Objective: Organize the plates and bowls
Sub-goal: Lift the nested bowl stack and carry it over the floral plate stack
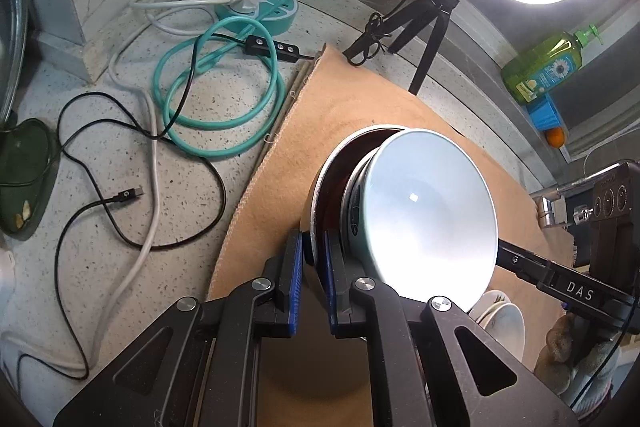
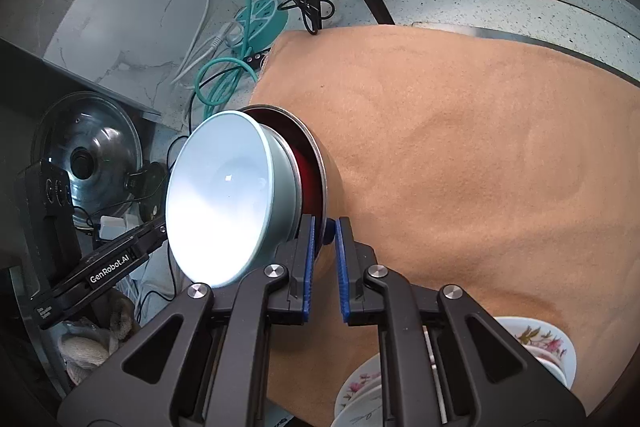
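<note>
A pale blue bowl (image 1: pixel 428 211) sits nested in a metal bowl with a dark red inside (image 1: pixel 332 179). Both are held up above the tan cloth (image 1: pixel 340 99). My left gripper (image 1: pixel 312 267) is shut on the metal bowl's rim. My right gripper (image 2: pixel 324 251) is shut on the same rim from the other side; the blue bowl (image 2: pixel 224 199) and metal bowl (image 2: pixel 316 163) show there too. Each gripper also shows in the other's view, the right one (image 1: pixel 560 279) and the left one (image 2: pixel 108 267).
Floral plates and bowls (image 2: pixel 536 351) lie at the cloth's near edge. Cables and a teal power strip (image 1: pixel 260 3) lie on the speckled counter. A tripod (image 1: pixel 428 23) with a ring light stands at the back. A pot lid (image 2: pixel 88 143) is at the left. A green soap bottle (image 1: pixel 548 67) stands on the ledge.
</note>
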### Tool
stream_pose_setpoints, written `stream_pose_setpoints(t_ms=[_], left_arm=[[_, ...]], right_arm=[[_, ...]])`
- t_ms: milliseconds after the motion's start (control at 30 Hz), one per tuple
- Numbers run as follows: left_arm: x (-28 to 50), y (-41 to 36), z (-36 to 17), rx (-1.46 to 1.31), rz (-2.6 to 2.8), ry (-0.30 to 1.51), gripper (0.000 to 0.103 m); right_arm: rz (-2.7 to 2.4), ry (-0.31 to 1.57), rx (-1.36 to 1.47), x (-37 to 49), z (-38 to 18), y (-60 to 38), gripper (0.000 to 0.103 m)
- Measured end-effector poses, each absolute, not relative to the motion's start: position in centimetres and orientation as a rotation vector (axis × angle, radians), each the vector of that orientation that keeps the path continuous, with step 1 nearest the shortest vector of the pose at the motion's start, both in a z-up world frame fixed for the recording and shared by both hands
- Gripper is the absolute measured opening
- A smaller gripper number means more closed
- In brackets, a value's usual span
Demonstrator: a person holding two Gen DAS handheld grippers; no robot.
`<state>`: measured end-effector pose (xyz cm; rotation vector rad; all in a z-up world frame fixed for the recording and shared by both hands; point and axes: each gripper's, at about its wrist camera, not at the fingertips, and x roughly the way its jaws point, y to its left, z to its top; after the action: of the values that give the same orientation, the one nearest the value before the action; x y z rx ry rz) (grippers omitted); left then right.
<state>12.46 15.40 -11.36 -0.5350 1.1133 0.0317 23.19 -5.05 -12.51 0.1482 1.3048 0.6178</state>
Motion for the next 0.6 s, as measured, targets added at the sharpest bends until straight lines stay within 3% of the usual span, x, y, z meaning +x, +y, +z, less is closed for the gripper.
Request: stream_pose_setpoints(t_ms=[600], left_arm=[[9.4, 10.2, -6.8, -0.473, -0.077, 1.048, 0.009]], right_arm=[[0.616, 1.229, 0.188, 18.6, -8.3, -11.4, 0.010]])
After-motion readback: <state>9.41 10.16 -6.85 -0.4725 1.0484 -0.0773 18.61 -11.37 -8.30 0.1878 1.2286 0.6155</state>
